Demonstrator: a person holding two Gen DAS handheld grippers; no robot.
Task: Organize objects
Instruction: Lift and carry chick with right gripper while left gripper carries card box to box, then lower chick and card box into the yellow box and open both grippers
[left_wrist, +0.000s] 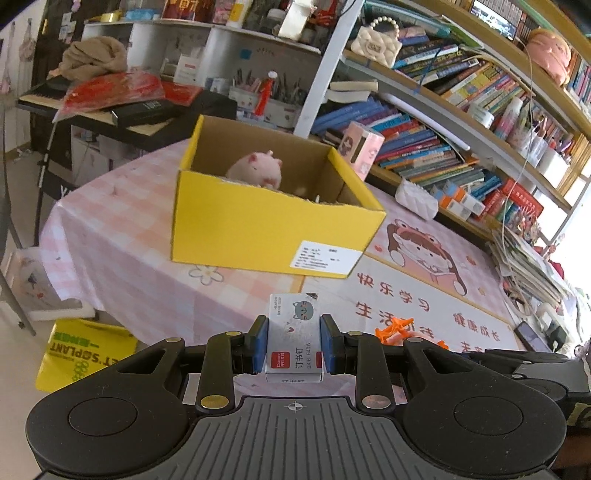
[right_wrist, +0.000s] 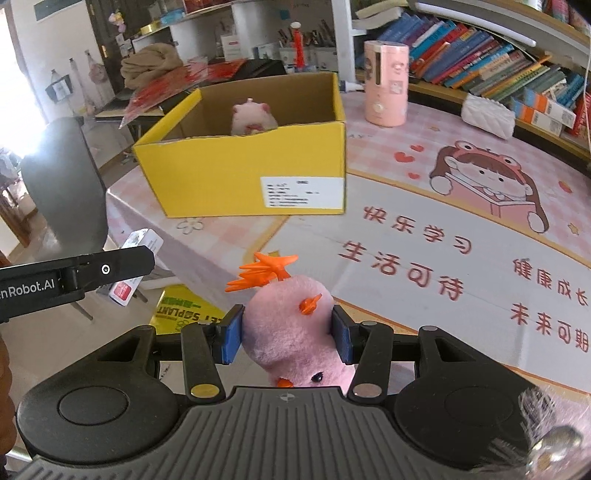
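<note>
Left tool (left_wrist: 294, 341): we see it clamped on a small staple box (left_wrist: 294, 332), held above the surface (left_wrist: 129, 266) edge.
Right tool (right_wrist: 287, 334): we see it gripping a pink plush toy (right_wrist: 291, 328) with orange spikes.
Yellow box (right_wrist: 240, 177): farther back on the surface, open, a pink plush pig (right_wrist: 248, 116) inside.

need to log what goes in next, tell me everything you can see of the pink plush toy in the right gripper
The pink plush toy is a soft, fuzzy stuffed animal with orange plastic-looking spiky feet or fins, an orange beak and a small black eye. It lies with its head toward the camera and its orange parts pointing away. The right gripper is shut on it, blue pads pressing its sides. It is held off the table, short of the yellow box.
</note>
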